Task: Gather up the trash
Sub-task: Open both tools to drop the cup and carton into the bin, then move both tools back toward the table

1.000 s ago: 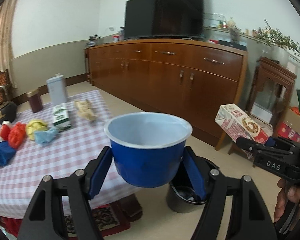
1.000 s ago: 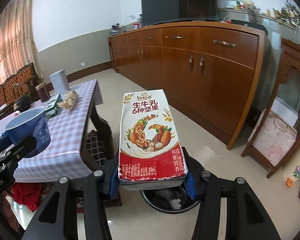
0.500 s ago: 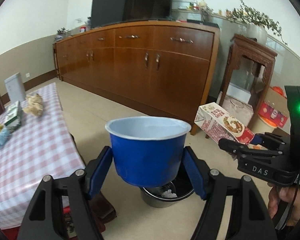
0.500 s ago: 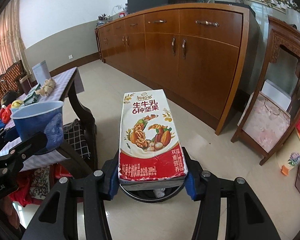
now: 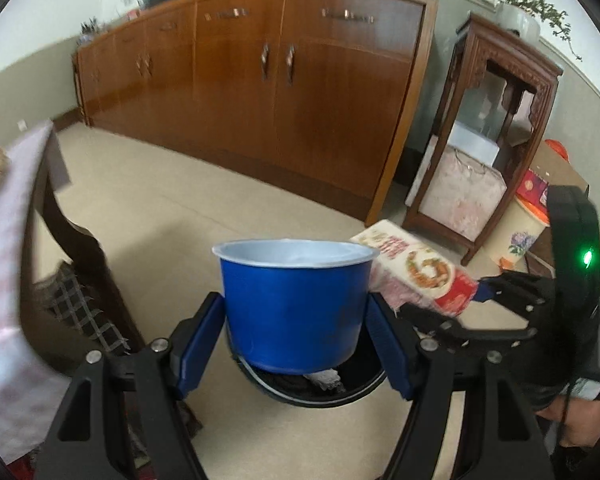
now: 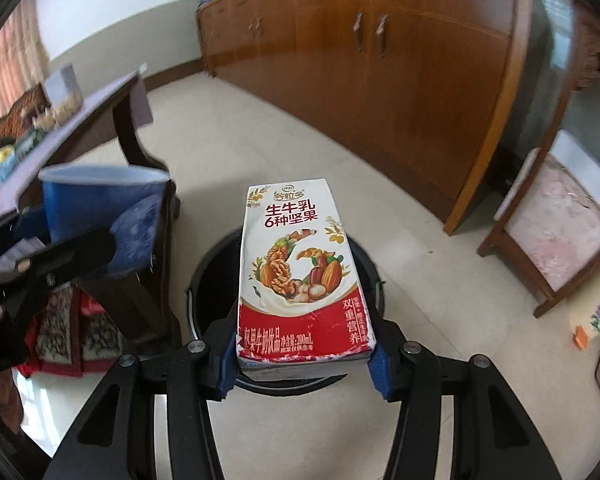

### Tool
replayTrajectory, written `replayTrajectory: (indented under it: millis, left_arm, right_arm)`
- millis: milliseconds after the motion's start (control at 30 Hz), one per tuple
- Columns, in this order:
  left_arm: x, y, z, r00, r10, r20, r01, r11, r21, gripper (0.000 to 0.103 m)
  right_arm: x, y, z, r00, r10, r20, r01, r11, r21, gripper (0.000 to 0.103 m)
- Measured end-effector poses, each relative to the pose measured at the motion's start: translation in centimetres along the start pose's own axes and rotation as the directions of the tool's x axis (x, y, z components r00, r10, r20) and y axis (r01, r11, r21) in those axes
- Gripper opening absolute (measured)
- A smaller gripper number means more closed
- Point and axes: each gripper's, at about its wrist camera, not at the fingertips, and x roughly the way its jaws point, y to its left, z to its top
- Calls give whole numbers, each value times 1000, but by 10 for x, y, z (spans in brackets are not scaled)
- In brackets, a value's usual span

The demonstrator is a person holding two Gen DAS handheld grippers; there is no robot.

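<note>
Two grippers each carry a piece of trash above the black bin (image 6: pixel 204 280) on the floor. On the left gripper (image 5: pixel 296 336) the blue pads pinch an upright blue cup (image 5: pixel 294 300), directly over the bin's (image 5: pixel 360 390) opening, where crumpled waste shows. On the right gripper (image 6: pixel 304 356) the jaws clamp the base of a milk carton (image 6: pixel 302 268), its printed face up, also over the bin. Cup (image 6: pixel 96 204) and carton (image 5: pixel 416 268) sit close side by side. A table (image 6: pixel 80 120) with a checked cloth stands to the left, a wooden cabinet (image 5: pixel 284 92) behind.
</note>
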Motion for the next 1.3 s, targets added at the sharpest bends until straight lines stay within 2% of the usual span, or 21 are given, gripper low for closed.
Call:
replayTrajectory:
  millis: [67, 100, 133, 167, 267, 333, 467, 633, 967, 1133, 1300]
  left_arm:
    - [30, 5, -2, 992, -105, -63, 103, 994, -41, 75]
    - [42, 9, -4, 986, -141, -85, 135, 988, -70, 83]
    - [57, 15, -8, 980, -161, -119, 147, 982, -118, 94]
    - [68, 22, -13, 978, -147, -149, 122, 978, -167, 95]
    - [70, 32, -24, 982, -80, -171, 43, 977, -210, 95]
    - [64, 32, -30, 985, -21, -173, -13, 982, -191, 99]
    - [45, 27, -38, 983, 86, -161, -109, 985, -135, 99]
    - [24, 20, -39, 982, 125, -141, -141, 984, -111, 100]
    - [-3, 18, -37, 984, 143, -103, -154, 982, -110, 100]
    - [-27, 17, -42, 984, 161, -80, -169, 979, -114, 100]
    - [-57, 23, -51, 979, 195, -57, -201, 972, -119, 100]
  right_arm:
    - [29, -3, -3, 998, 41, -55, -43, 998, -36, 55]
    - [42, -6, -7, 998, 32, -55, -35, 998, -51, 58]
    - [56, -11, -11, 997, -4, -76, 1, 999, -43, 86]
    - [64, -17, -14, 994, -22, -107, 19, 999, -26, 103]
    - [74, -30, -23, 988, -50, -147, 53, 998, 20, 103]
    - [73, -33, -24, 986, -71, -149, 76, 997, 29, 103]
    - [61, -32, -25, 985, -106, -136, 112, 993, 40, 103]
    - [40, -27, -18, 987, -123, -106, 129, 990, 57, 103]
    - [-3, -5, -16, 992, -124, -40, 126, 990, 69, 103]
    - [-27, 7, -16, 993, -114, -13, 114, 991, 73, 103]
    - [-63, 30, -16, 994, -95, 51, 92, 994, 60, 103]
